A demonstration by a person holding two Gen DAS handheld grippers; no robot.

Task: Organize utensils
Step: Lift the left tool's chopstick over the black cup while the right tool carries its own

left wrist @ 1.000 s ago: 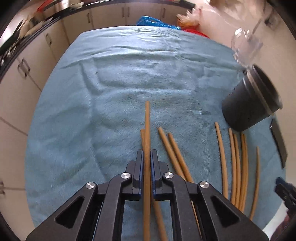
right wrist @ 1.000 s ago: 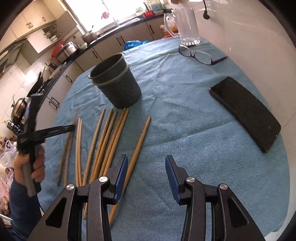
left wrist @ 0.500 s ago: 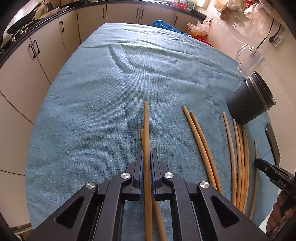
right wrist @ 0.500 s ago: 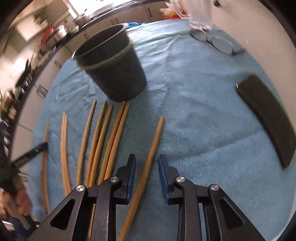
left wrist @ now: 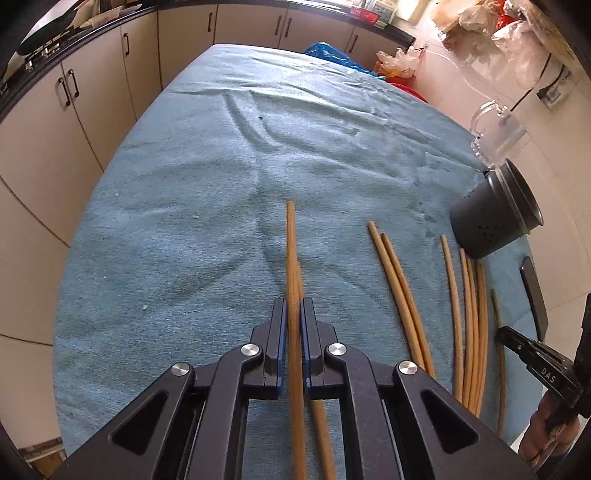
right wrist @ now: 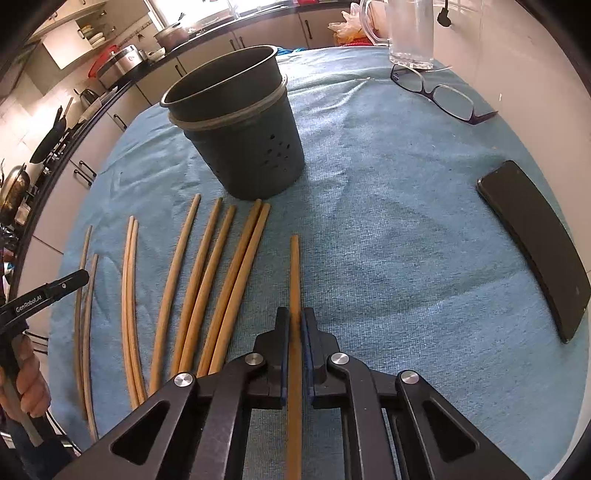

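Observation:
My left gripper (left wrist: 293, 314) is shut on a wooden chopstick (left wrist: 291, 258) that sticks out forward above the blue cloth; a second chopstick (left wrist: 321, 424) lies under it. In the right wrist view my right gripper (right wrist: 294, 325) is shut on another chopstick (right wrist: 294, 273) at the right end of the row. Several more chopsticks (right wrist: 218, 280) lie side by side to its left. The dark perforated utensil holder (right wrist: 240, 140) stands upright just beyond their tips, and shows at the right edge as the holder (left wrist: 495, 218) in the left wrist view.
A black phone (right wrist: 535, 243) lies at the right, glasses (right wrist: 439, 92) and a glass mug (right wrist: 410, 33) at the back right. The blue cloth (left wrist: 221, 166) covers the table; cabinets (left wrist: 74, 110) stand beyond its left edge. A hand (right wrist: 26, 376) holds the left gripper's handle.
My right gripper came down over the rightmost chopstick and closed on it. The left gripper, still holding its chopstick, shifted left, away from the holder and the other chopsticks.

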